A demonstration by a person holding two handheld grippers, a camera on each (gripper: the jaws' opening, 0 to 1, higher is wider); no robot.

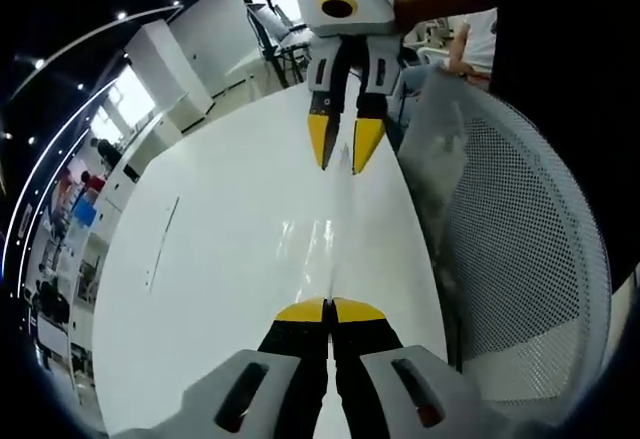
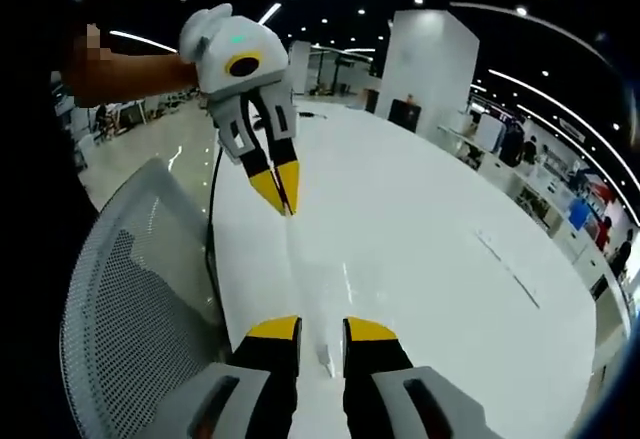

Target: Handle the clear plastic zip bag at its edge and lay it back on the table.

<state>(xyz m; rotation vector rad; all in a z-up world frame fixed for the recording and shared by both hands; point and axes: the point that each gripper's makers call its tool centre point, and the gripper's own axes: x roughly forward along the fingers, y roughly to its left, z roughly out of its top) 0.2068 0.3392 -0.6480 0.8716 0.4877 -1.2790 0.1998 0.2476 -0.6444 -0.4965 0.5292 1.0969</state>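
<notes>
The clear zip bag (image 1: 331, 249) is seen edge-on as a thin glinting strip over the white table (image 1: 220, 259), running between the two grippers. My left gripper (image 1: 329, 309) is shut on its near edge. In the right gripper view, the same left gripper (image 2: 279, 187) hangs above the table with its yellow tips pressed together. The bag (image 2: 305, 289) runs down from it into the gap of my right gripper (image 2: 321, 329), whose jaws stand apart. The right gripper (image 1: 345, 149) also shows open at the top of the left gripper view.
A white mesh chair (image 1: 520, 249) stands against the table's side, with crumpled translucent plastic (image 1: 440, 149) on its edge. A black cable (image 2: 212, 229) runs between the chair (image 2: 130, 299) and the table (image 2: 430, 249). A thin slot (image 1: 160, 244) marks the tabletop.
</notes>
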